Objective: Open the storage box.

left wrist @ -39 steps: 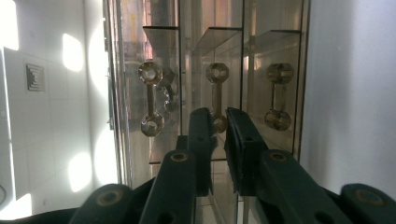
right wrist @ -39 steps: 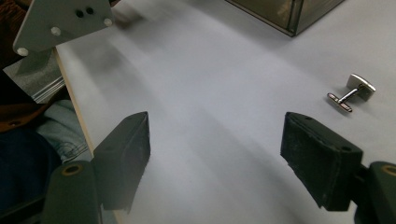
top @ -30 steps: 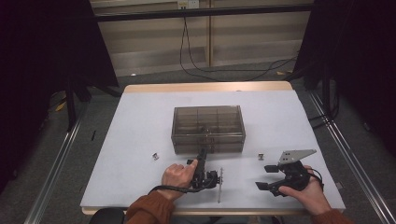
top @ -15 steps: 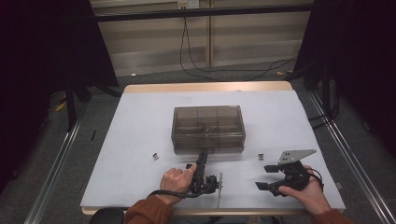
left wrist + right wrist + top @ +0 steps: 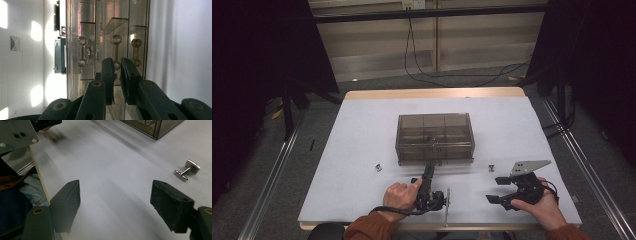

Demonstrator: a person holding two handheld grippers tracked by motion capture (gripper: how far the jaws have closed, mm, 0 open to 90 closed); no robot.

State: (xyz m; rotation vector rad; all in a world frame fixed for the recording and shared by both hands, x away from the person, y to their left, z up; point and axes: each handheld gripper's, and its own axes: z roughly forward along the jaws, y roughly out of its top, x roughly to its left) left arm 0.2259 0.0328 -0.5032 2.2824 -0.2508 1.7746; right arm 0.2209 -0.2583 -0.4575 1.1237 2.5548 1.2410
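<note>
A smoky clear compartment box [image 5: 434,136] stands mid-table with its lid down. My left gripper [image 5: 428,169] lies rolled on its side, tips at the box's front wall. Its jaws [image 5: 118,67] stand almost together with a thin slit between them. Behind them, through the wall, several small dumbbell-shaped cufflinks [image 5: 82,51] show. Whether the jaws pinch anything I cannot make out. My right gripper [image 5: 497,190] rests open near the front edge, nothing between its pads [image 5: 172,202]. A silver cufflink [image 5: 188,169] lies on the table ahead of it [image 5: 491,167].
Another small cufflink [image 5: 377,167] lies left of the box's front. The white table [image 5: 362,130] ends in a wooden front edge just behind both hands. Dark stands and cables sit on the floor beyond the far edge.
</note>
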